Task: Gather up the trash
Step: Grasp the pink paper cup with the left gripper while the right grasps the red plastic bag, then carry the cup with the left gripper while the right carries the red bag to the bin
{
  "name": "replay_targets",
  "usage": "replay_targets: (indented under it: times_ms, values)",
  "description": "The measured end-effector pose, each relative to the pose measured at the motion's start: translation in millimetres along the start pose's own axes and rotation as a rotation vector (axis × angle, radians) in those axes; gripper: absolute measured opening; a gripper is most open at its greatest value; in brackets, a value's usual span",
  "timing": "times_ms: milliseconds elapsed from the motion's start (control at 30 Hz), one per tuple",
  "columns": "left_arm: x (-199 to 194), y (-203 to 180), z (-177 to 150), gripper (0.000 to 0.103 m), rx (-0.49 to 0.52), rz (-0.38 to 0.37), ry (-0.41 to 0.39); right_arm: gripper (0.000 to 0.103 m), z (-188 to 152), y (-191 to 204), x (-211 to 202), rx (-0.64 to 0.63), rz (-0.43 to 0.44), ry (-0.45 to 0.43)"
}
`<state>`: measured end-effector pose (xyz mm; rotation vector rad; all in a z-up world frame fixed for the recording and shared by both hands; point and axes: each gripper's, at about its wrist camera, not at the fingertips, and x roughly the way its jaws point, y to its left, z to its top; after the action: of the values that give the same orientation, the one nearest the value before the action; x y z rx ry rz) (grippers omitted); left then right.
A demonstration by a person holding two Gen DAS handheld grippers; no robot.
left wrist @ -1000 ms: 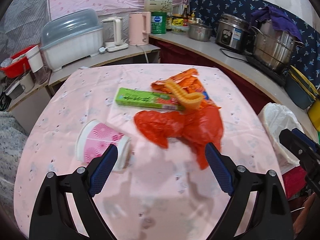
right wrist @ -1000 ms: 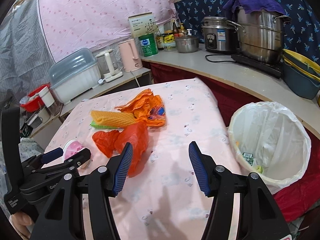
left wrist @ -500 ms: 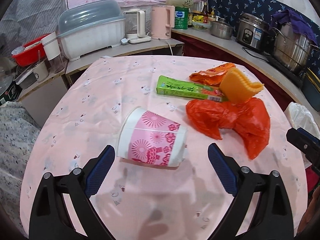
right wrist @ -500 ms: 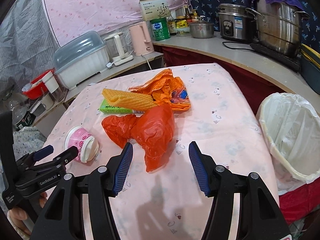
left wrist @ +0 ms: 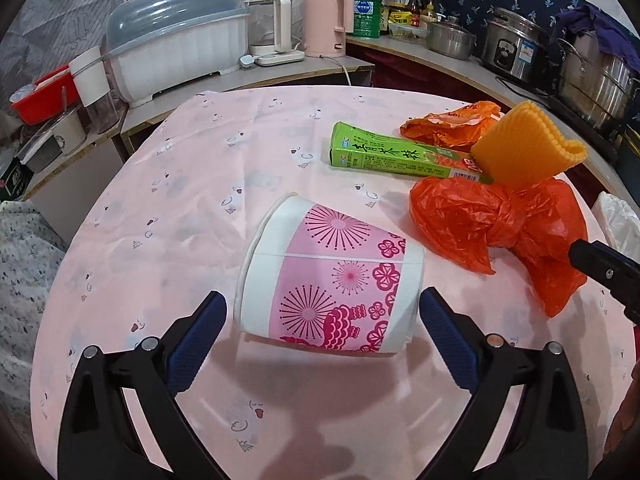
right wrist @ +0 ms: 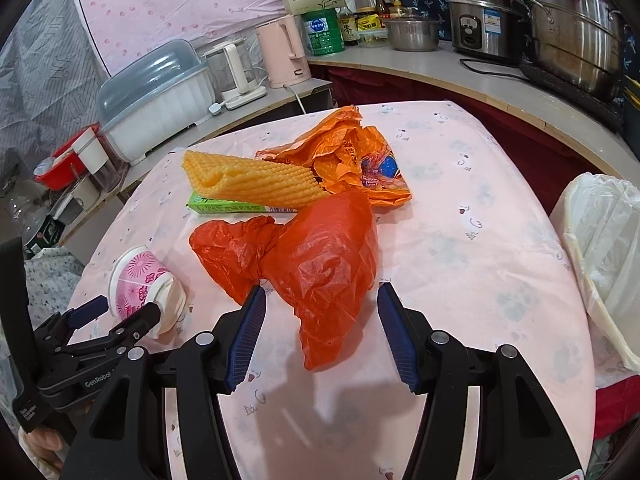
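A pink-and-white paper cup (left wrist: 332, 284) lies on its side on the pink tablecloth (left wrist: 180, 184). My left gripper (left wrist: 322, 322) is open, its jaws on either side of the cup, not closed on it; it also shows in the right wrist view (right wrist: 120, 312) by the cup (right wrist: 138, 280). My right gripper (right wrist: 320, 332) is open, its jaws straddling the near end of a knotted red plastic bag (right wrist: 312, 260). Beyond lie a green carton (left wrist: 396, 156), a yellow foam net (right wrist: 256, 180) and an orange wrapper (right wrist: 356, 160).
A bin with a white liner (right wrist: 604, 248) stands off the table's right edge. Behind the table a counter holds a covered dish rack (left wrist: 176, 56), a pink kettle (left wrist: 328, 20), a rice cooker (right wrist: 480, 20) and steel pots (right wrist: 576, 28).
My left gripper has swung left from the red bag and closed in on the paper cup. My right gripper has moved forward over the red bag. Both stay open.
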<state>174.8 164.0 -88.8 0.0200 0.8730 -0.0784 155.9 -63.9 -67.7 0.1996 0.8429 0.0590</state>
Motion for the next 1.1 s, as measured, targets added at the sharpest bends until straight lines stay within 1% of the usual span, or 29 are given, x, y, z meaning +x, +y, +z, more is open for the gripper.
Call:
replay_targets:
  times_ms: [333,400,433,567,667,700,900,1100]
  values:
    - [19,-10,2,0.093,0.045,-0.028,0.027,0.057,5,4,26,0.000,0.005,0.033]
    - [19,-12,2,0.086,0.046,-0.033,0.024,0.057,4,3,30,0.001,0.009,0.037]
    - [19,-13,2,0.086,0.045,-0.039,0.031,0.053,4,3,31,0.001,0.008,0.039]
    - [14,-14,2,0.086,0.028,-0.041,0.016,0.030,3,2,30,0.006,0.020,0.040]
    - [7,-17,3,0.086,0.025,-0.048,0.002,0.019,2,2,25,0.005,0.022,0.027]
    - [4,-19,3,0.086,0.023,-0.051,-0.003,0.012,2,2,22,0.003,0.021,0.018]
    - [-16,-33,5,0.085,0.031,-0.070,-0.036,0.010,4,-1,-1,0.004,0.020,-0.032]
    - [-40,-52,8,0.085,0.041,-0.102,-0.067,0.010,6,-12,-30,0.038,0.019,-0.091]
